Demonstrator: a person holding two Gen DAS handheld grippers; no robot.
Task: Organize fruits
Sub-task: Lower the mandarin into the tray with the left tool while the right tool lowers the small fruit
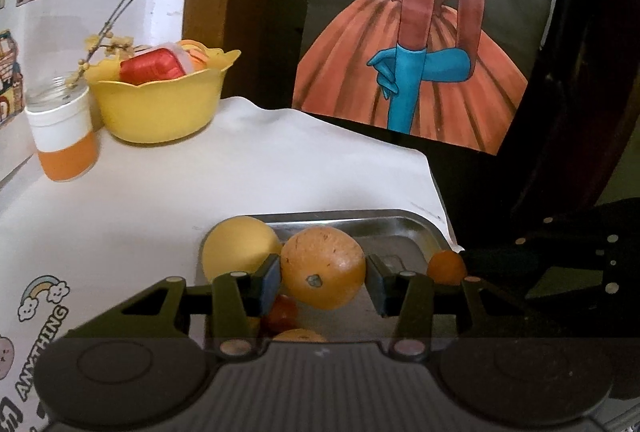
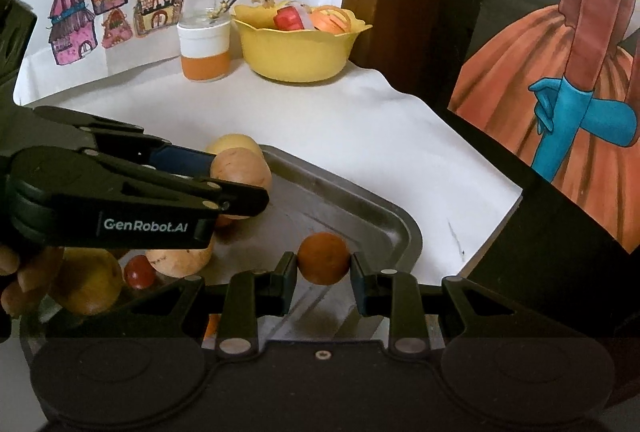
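Observation:
A large orange (image 1: 322, 266) sits between the pads of my left gripper (image 1: 323, 282), which is shut on it over the steel tray (image 1: 400, 226). From the right wrist view, the left gripper (image 2: 240, 182) comes in from the left with that orange (image 2: 244, 168). My right gripper (image 2: 324, 276) is shut on a small orange (image 2: 323, 258) near the tray's right corner (image 2: 404, 228); the small orange (image 1: 447, 267) also shows at the right of the left wrist view. In the tray lie a yellow fruit (image 1: 236, 246), a red fruit (image 2: 139, 271), a tan fruit (image 2: 180, 260) and another yellow fruit (image 2: 86, 282).
A yellow bowl (image 2: 296, 52) with red and orange items stands at the back of the white-covered table, beside an orange-and-white cup (image 2: 205, 50) with twigs. A painting (image 2: 560, 104) leans at the right past the table's edge. A person's hand (image 2: 16, 280) holds the left gripper.

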